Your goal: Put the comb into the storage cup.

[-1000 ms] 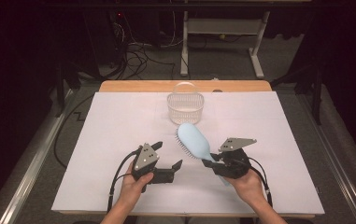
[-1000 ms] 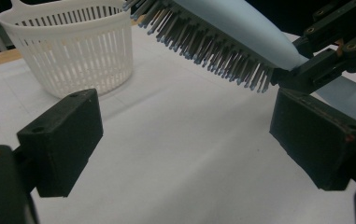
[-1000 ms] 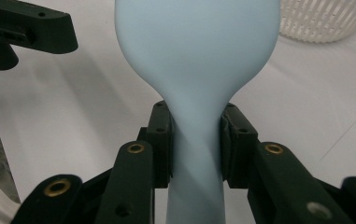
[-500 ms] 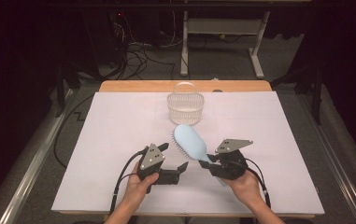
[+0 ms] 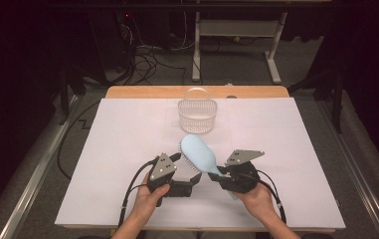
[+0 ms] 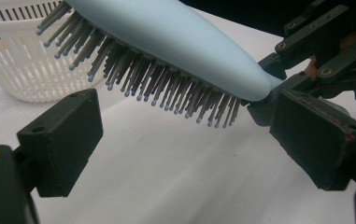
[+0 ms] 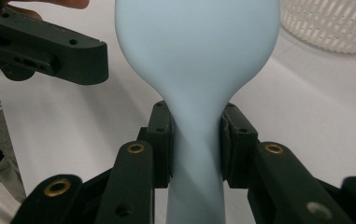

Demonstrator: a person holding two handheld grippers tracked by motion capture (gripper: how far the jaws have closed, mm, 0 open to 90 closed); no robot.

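Observation:
A light blue hairbrush hangs above the white table, bristles turned down and to the left. My right gripper is shut on its handle; the two pads clamp the narrow neck of the brush in the right gripper view. My left gripper is open just below the brush head. In the left gripper view, the bristles pass over the gap between its pads, not touching them.
A white slatted plastic basket stands at the back middle of the table, beyond the brush. The wooden table edge runs behind it. Cables trail from both grippers toward the front edge.
The right gripper has carried the brush a little left and toward the left gripper. The left gripper has edged right, under the bristles.

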